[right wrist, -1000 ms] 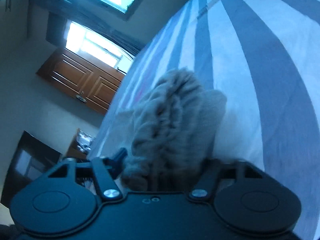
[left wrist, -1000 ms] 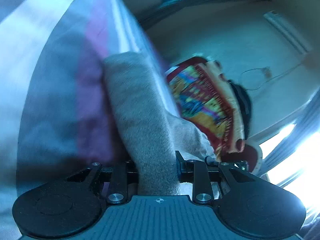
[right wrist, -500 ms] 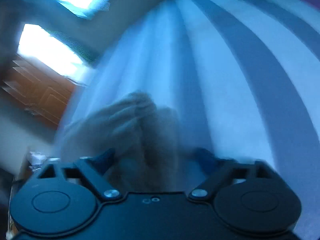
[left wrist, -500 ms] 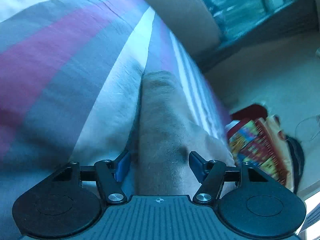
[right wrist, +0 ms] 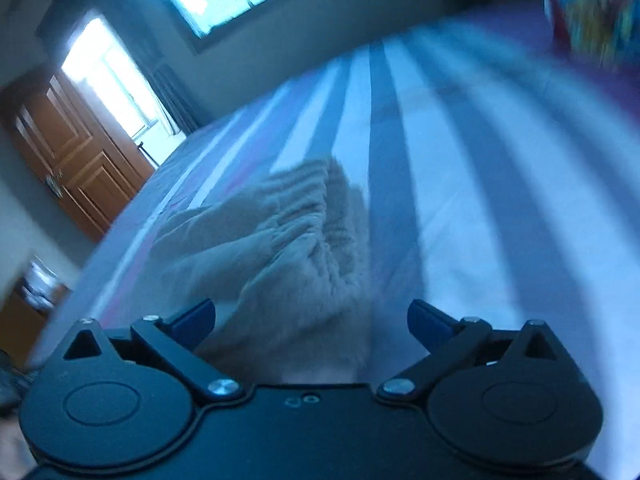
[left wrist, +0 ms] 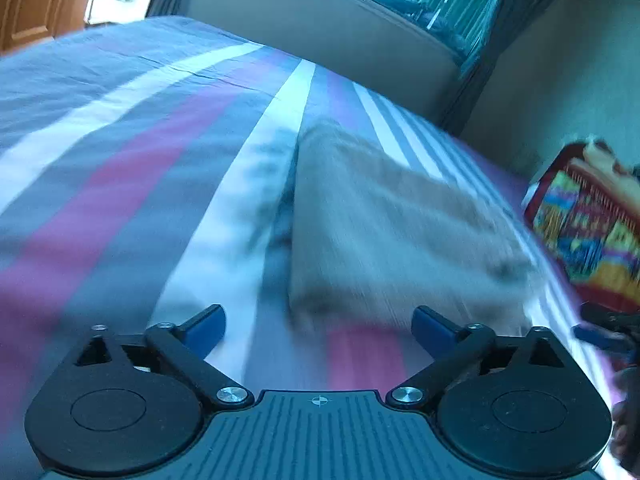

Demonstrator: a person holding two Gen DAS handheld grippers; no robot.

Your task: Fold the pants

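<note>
The left gripper [left wrist: 318,326] has its jaws spread wide; they have just been opening, and nothing is pressed between them. The grey pants [left wrist: 384,232] lie folded on the striped bed [left wrist: 132,168] just ahead of this gripper, a little to the right of its middle line. Only the left wrist view shows the flat, smooth side of the pants, and at its right edge a colourful bag [left wrist: 588,232] and a small part of the other gripper. The right gripper [right wrist: 310,320] is also wide apart after opening, holding nothing. Its view shows the gathered waistband end of the pants [right wrist: 288,248], which reaches between the jaws without touching the pads, and a wooden door [right wrist: 68,152] on the left. Both grippers point down toward the bed at a slant.
</note>
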